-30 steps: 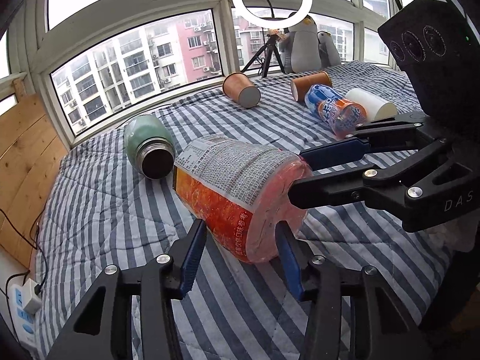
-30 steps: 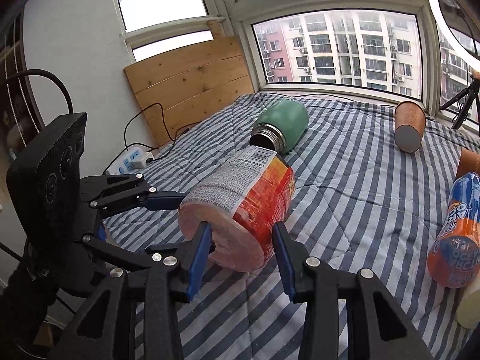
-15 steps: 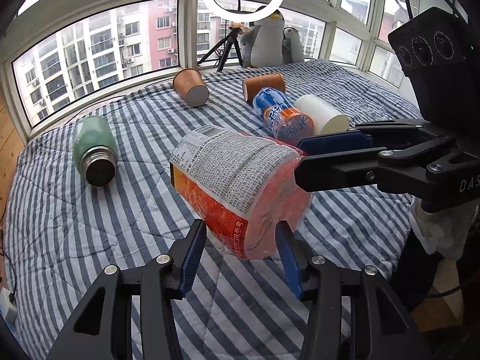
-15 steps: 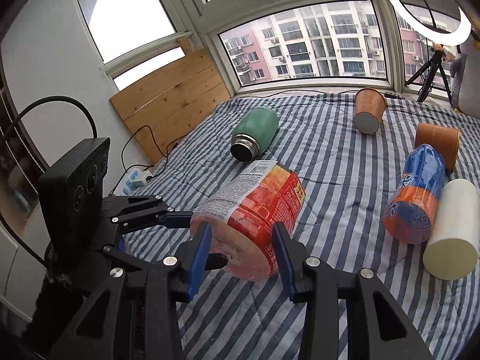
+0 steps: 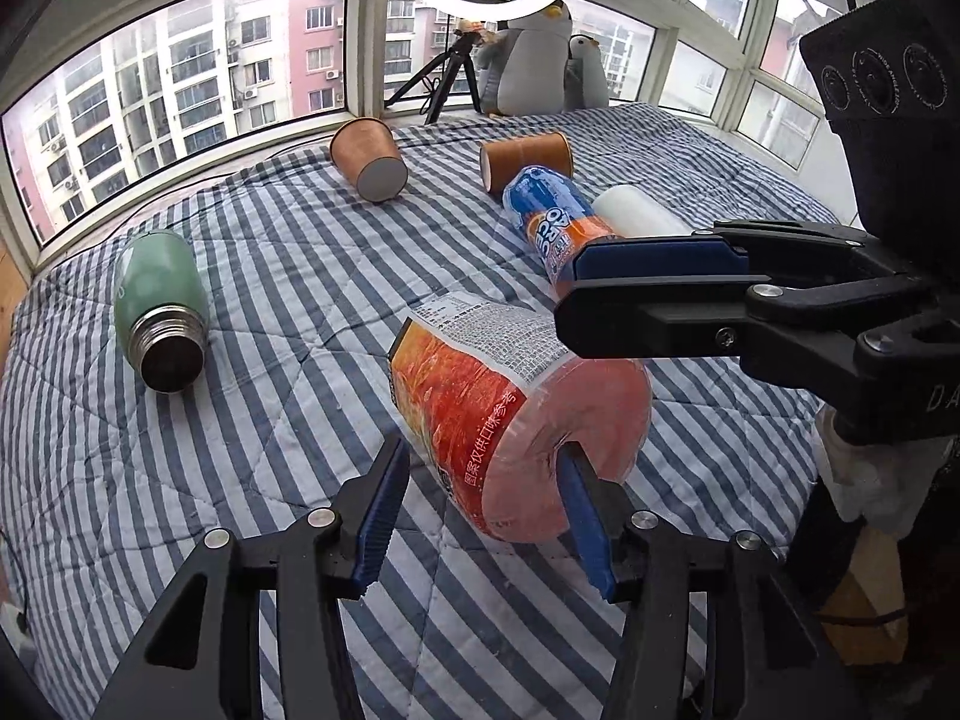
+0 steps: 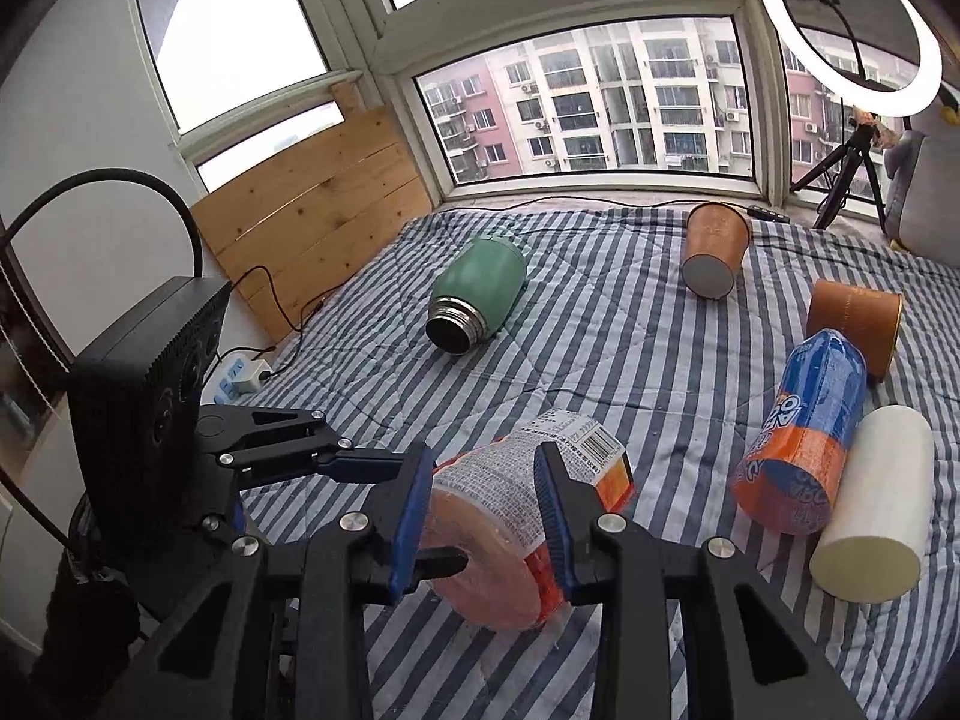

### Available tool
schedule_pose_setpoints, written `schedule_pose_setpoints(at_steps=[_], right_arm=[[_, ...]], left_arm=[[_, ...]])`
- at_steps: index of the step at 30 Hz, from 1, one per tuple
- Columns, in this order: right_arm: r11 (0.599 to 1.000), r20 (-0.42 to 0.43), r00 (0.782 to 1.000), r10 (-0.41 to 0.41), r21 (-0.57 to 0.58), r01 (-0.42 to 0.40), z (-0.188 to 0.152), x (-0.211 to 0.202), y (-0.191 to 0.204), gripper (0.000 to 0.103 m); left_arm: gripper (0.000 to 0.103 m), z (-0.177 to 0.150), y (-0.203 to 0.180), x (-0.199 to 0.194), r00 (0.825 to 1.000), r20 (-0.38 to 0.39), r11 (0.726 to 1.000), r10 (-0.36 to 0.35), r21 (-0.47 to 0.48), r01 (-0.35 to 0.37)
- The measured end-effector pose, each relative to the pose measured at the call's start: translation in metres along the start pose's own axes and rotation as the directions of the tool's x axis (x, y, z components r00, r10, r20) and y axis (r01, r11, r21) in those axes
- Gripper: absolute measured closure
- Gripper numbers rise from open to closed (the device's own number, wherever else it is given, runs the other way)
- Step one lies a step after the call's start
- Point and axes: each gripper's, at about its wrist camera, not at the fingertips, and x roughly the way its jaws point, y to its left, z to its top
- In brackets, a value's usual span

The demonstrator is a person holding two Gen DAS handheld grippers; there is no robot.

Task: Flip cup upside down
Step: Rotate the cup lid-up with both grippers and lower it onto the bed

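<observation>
An orange instant-noodle cup (image 5: 480,396) with a printed label lies on its side on the striped bed cover, its pink sealed end toward me. My right gripper (image 6: 483,516) is shut on the cup (image 6: 528,510) near that end; it shows from the right in the left wrist view (image 5: 630,306). My left gripper (image 5: 480,504) is open. Its right finger (image 5: 585,510) is against the cup's pink end and its left finger (image 5: 378,510) stands apart from the cup.
A green flask (image 5: 159,306) lies open-mouthed at the left. Two brown paper cups (image 5: 369,159) (image 5: 528,159), a blue-orange cup (image 5: 555,222) and a white cup (image 6: 870,504) lie at the back right. Plush penguins and a ring light stand by the window.
The cup has come down onto the bed cover, its pink end now facing me. Both grippers moved with it. The left fingers are now wider than the cup.
</observation>
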Motion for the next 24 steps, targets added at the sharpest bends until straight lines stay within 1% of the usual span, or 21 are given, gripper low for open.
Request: schedule_pose_setpoints(at_steps=[2, 5, 7, 8, 10, 14, 18, 21, 24], right_arm=[[1.000, 0.026, 1.000, -0.007, 0.003, 0.007, -0.013, -0.009, -0.005, 0.070], [1.000, 0.024, 1.000, -0.008, 0.000, 0.008, -0.041, -0.013, -0.008, 0.070], [1.000, 0.018, 1.000, -0.011, -0.012, 0.011, -0.058, -0.011, -0.006, 0.070], [0.999, 0.016, 1.000, -0.022, -0.024, 0.022, -0.062, -0.010, -0.004, 0.070], [0.996, 0.014, 0.997, -0.071, -0.054, 0.072, -0.065, -0.005, -0.002, 0.070], [0.995, 0.029, 0.996, -0.089, -0.040, 0.090, -0.051, 0.002, -0.008, 0.070], [0.995, 0.061, 0.994, -0.096, -0.023, 0.097, -0.032, 0.007, -0.017, 0.070], [0.992, 0.083, 0.989, -0.122, -0.025, 0.124, -0.016, 0.014, -0.022, 0.070], [0.995, 0.072, 0.992, -0.101, 0.017, 0.100, -0.004, 0.025, -0.036, 0.070]], left_arm=[[0.047, -0.006, 0.000, 0.000, 1.000, 0.006, 1.000, 0.007, 0.010, -0.007], [0.047, -0.011, 0.002, -0.001, 1.000, 0.009, 1.000, 0.012, 0.004, -0.012], [0.047, -0.009, 0.006, -0.002, 1.000, 0.014, 1.000, 0.009, -0.016, -0.009], [0.047, -0.008, 0.007, -0.003, 1.000, 0.018, 1.000, 0.011, -0.022, -0.010], [0.047, -0.004, 0.008, -0.005, 0.999, 0.029, 0.999, 0.024, -0.026, -0.024], [0.047, 0.007, 0.009, -0.006, 0.998, 0.050, 0.999, 0.044, -0.017, -0.044], [0.047, 0.021, 0.019, -0.005, 0.994, 0.092, 0.997, 0.058, -0.045, -0.055], [0.047, 0.031, 0.028, -0.001, 0.992, 0.118, 0.997, 0.045, -0.075, -0.036], [0.047, 0.040, 0.033, 0.006, 0.992, 0.129, 0.996, 0.008, -0.087, 0.003]])
